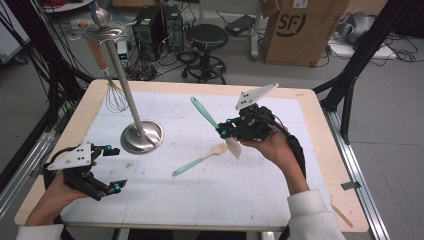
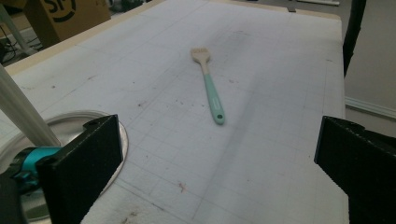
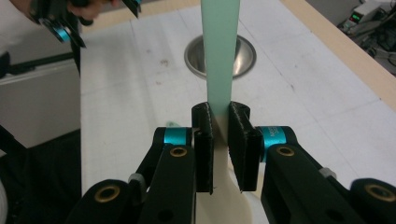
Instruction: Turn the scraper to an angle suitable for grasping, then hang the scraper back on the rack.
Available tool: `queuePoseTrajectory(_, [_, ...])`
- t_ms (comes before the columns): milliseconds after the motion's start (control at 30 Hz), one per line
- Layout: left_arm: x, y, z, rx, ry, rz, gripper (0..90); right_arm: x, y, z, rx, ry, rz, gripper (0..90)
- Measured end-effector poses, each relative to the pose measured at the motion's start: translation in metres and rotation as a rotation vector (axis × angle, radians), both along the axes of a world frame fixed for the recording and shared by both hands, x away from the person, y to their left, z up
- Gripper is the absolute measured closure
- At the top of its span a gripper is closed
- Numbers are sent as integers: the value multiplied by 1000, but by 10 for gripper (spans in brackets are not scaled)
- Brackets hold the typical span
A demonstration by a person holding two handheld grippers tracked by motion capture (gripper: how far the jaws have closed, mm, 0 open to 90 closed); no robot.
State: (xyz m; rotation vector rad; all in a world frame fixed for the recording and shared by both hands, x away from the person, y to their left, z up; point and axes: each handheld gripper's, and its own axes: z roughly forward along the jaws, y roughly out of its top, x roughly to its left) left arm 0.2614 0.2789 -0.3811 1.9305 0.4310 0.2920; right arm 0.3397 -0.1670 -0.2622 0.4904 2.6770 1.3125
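— High view, left to right: what do we see?
— Our left gripper (image 1: pixel 114 168) rests at the table's near left edge, jaws wide apart, empty. A mint-handled wooden spatula (image 1: pixel 199 160) lies mid-table. Our right gripper (image 1: pixel 223 132), raised, is clamped on a mint-handled cream silicone spatula (image 1: pixel 205 112), handle pointing away.

Two teal-handled spatulas (image 1: pixel 206 113) (image 1: pixel 199 159), one whisk (image 1: pixel 114 95), one steel stand (image 1: pixel 142 136), two grippers (image 1: pixel 226 131) (image 1: pixel 114 168)

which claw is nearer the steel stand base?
Left. The left claw hangs open just in front of the steel stand base, to its left; the right claw, shut on a spatula, is farther off to the right.
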Motion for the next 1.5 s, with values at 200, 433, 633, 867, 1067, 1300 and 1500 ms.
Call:
queuePoseTrajectory(200, [-1, 1, 0, -1, -3, 1, 16, -2, 4, 10, 50, -28, 1, 807])
queuePoseTrajectory(433, [-1, 1, 0, 1, 0, 2, 16, -3, 10, 17, 62, -35, 11, 807])
queuePoseTrajectory(633, [0, 0, 2, -5, -7, 5, 17, -4, 13, 20, 72, -39, 7, 807])
queuePoseTrajectory(867, [-2, -4, 7, -7, -16, -4, 17, -4, 14, 20, 76, -48, -4, 807])
queuePoseTrajectory(1067, [-3, -10, 19, 1, -27, -22, 16, -6, 17, 20, 74, -53, -13, 806])
queuePoseTrajectory(1300, [0, -20, 42, -4, -46, -33, 17, -8, 20, 20, 75, -54, -23, 807])
queuePoseTrajectory(1500, [3, -33, 65, 4, -61, -48, 17, -9, 18, 22, 85, -52, -34, 807])
